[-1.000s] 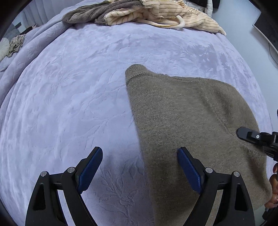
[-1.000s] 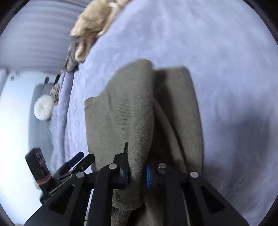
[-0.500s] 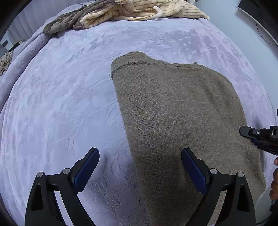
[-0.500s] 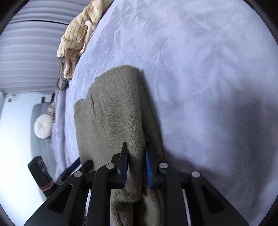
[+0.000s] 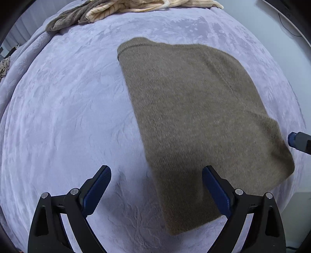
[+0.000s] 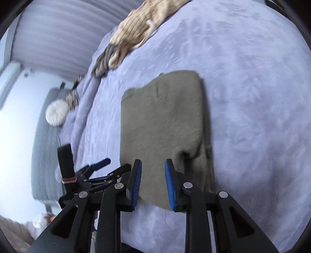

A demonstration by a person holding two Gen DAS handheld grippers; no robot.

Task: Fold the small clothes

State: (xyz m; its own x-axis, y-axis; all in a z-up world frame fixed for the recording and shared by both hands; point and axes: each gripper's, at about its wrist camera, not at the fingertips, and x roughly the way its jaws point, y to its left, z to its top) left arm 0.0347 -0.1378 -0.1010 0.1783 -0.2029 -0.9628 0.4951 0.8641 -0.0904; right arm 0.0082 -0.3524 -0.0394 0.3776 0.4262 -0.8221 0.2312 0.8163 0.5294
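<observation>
An olive-brown knit garment (image 5: 194, 116) lies folded flat on the lavender bedspread (image 5: 68, 107). My left gripper (image 5: 156, 186) is open and empty, hovering above the garment's near left edge. In the right wrist view the same garment (image 6: 161, 120) lies flat with a folded layer on top. My right gripper (image 6: 153, 184) is open and empty just above the garment's near edge. Its tip also shows at the right edge of the left wrist view (image 5: 299, 142). The left gripper shows at the left in the right wrist view (image 6: 93, 173).
A pile of cream striped and grey clothes (image 5: 126, 9) lies at the far edge of the bed, also seen in the right wrist view (image 6: 136, 31). A round white cushion (image 6: 55, 114) lies on a grey cover beside the bed.
My right gripper was shut on a fold of the garment; it has opened and let go, and the garment now lies flat. My left gripper stayed open and drew back a little.
</observation>
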